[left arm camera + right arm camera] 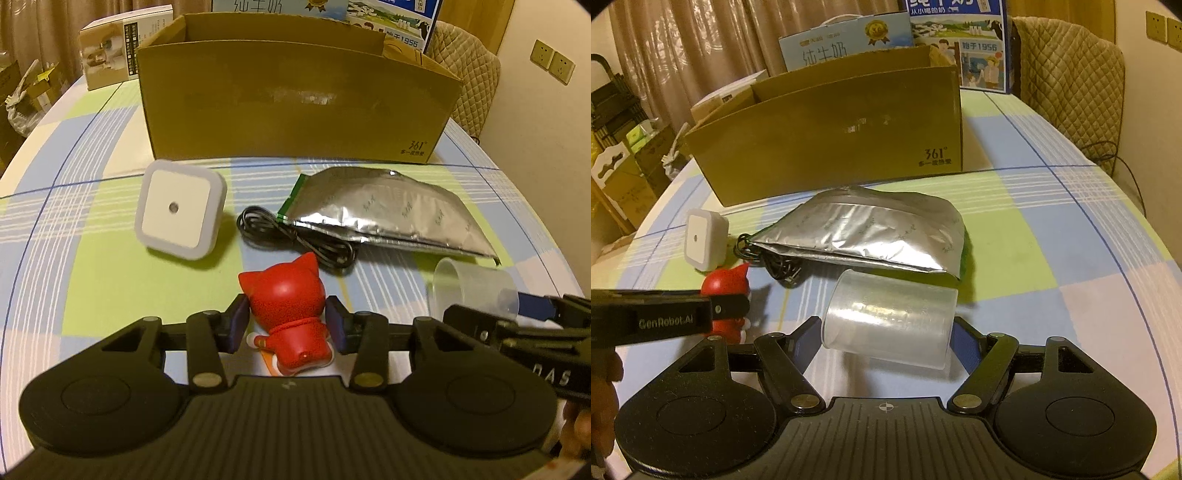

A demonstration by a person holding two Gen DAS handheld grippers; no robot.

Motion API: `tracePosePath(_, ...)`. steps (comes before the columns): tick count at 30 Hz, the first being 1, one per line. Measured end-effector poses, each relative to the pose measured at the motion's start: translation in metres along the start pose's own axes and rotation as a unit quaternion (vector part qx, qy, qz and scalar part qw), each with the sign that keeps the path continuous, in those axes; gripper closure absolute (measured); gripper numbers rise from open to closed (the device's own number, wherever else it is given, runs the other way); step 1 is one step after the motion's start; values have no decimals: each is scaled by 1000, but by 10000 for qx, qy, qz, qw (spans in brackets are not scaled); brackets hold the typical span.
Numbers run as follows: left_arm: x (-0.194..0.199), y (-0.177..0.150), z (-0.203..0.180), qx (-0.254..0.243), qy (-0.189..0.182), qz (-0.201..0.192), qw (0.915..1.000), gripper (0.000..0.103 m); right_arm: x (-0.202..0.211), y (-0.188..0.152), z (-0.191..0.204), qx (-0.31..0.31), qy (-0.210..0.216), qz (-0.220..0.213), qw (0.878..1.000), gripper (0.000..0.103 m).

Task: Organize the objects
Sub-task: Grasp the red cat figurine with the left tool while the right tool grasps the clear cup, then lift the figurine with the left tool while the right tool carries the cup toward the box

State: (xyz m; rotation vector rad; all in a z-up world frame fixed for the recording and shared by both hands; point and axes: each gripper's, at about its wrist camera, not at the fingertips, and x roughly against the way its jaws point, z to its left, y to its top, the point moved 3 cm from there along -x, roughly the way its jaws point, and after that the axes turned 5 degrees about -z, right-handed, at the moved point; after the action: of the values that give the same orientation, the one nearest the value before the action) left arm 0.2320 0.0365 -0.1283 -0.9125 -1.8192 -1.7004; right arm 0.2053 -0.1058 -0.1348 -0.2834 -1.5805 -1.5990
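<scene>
Left wrist view showed my left gripper (288,325) bracketing the red cat figurine (288,314), jaws unclosed; my right gripper (882,338) straddled the plastic cup (890,317), wide; cardboard box (295,110) contents hidden; everything visible remained unboxed.

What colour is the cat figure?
Red figure, clearest in the left wrist view.

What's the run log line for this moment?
left claw: around red cat toy | right claw: around clear cup | box: unfilled

Both wrist cameras sit low over the table (110,258), facing the cardboard box (295,110); both views share the foil pouch (871,232).
</scene>
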Motion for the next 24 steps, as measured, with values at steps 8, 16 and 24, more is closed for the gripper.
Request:
tracePosePath(8, 0, -2, -6, -189, 96, -58, 9998, 63, 6, -4, -2, 3, -48, -12, 10000, 32)
tracePosePath(16, -6, -6, -6, -148, 120, -14, 9998, 63, 3, -3, -3, -54, -16, 4, 10000, 32)
tracePosePath(24, 17, -10, -7, -16, 116, -31, 9999, 63, 16, 4, 0, -61, 68, -158, 9998, 32)
